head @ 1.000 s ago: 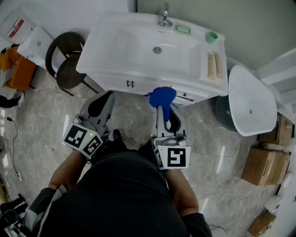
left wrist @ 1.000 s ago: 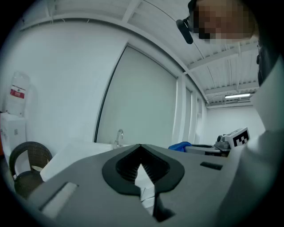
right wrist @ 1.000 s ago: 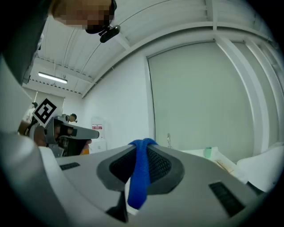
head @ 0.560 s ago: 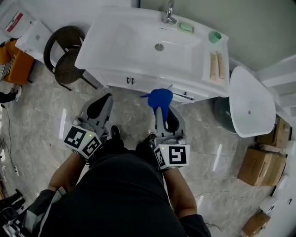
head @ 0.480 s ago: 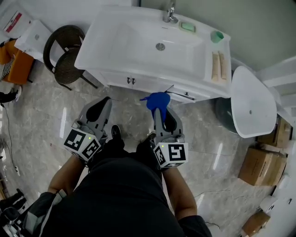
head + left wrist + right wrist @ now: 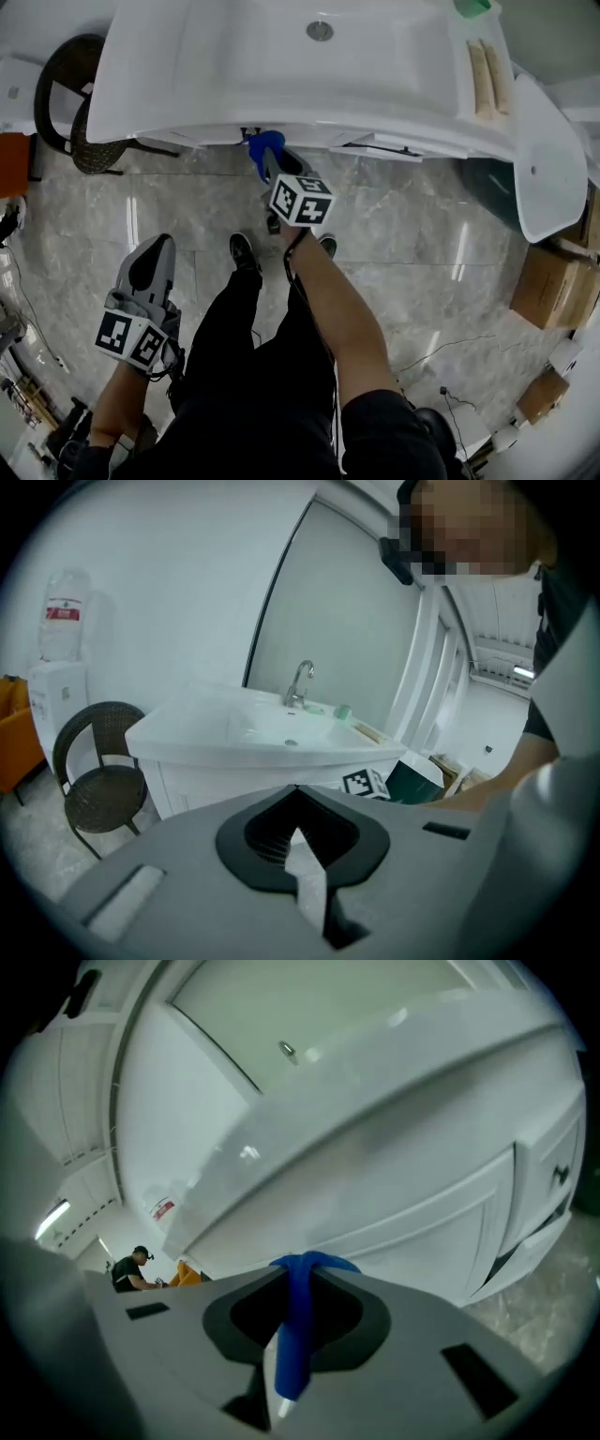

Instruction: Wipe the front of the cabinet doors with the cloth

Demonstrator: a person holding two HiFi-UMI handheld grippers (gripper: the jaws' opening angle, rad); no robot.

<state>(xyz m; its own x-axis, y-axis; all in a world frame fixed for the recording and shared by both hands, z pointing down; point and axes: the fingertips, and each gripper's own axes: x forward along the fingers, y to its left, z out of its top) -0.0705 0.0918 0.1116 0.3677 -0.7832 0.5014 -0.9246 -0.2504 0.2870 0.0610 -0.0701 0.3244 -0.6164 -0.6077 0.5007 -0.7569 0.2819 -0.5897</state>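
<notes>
The white vanity cabinet point(image 6: 309, 141) stands under the basin at the top of the head view. A blue cloth point(image 6: 263, 144) is pressed against its front, near the small dark door handles point(image 6: 249, 131). My right gripper point(image 6: 268, 161) is shut on that cloth, its marker cube facing up. In the right gripper view the blue cloth point(image 6: 298, 1326) is pinched between the jaws, with the white panelled cabinet door point(image 6: 412, 1232) close ahead. My left gripper point(image 6: 155, 251) hangs back at the lower left, away from the cabinet. Its jaws are shut with nothing in them point(image 6: 298, 803).
A dark wicker chair point(image 6: 56, 103) stands left of the vanity. A white oval basin point(image 6: 553, 159), a dark green bin point(image 6: 487, 183) and cardboard boxes point(image 6: 558, 281) are at the right. My shoes point(image 6: 246, 253) rest on the marble floor. A distant person point(image 6: 131, 1267) shows at the left.
My right gripper has carried the blue cloth up and left onto the cabinet front by the handles. My left gripper has dropped back to the lower left. The head view has moved closer to the vanity.
</notes>
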